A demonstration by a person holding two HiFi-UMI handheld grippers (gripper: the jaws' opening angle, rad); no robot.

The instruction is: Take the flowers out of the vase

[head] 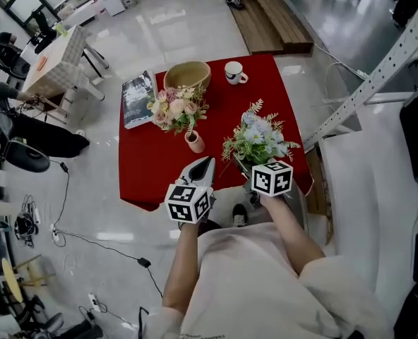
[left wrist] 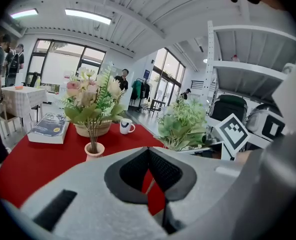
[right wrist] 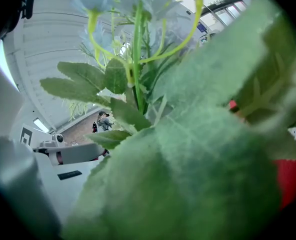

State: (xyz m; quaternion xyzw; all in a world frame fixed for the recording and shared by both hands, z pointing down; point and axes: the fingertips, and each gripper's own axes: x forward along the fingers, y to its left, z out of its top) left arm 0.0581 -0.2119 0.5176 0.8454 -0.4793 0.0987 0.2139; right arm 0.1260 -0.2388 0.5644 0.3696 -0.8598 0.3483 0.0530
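Observation:
A bunch of pink flowers (head: 176, 109) stands upright in a small pinkish vase (head: 193, 142) on the red table (head: 145, 171); the same vase (left wrist: 94, 150) shows in the left gripper view. My left gripper (head: 207, 162) hovers just in front of that vase, shut and empty, its jaws meeting at the tip (left wrist: 148, 150). A bunch of pale blue flowers (head: 257, 138) with green leaves hangs to the right, with my right gripper (head: 246, 168) shut on its stems. In the right gripper view, leaves and blue flowers (right wrist: 138, 59) fill the picture and hide the jaws.
At the back of the table are a book (head: 138, 99), a woven basket (head: 188, 75) and a white cup (head: 234, 72). A metal shelf frame (head: 378, 76) runs along the right. Chairs and a white table (head: 57, 62) stand at the far left.

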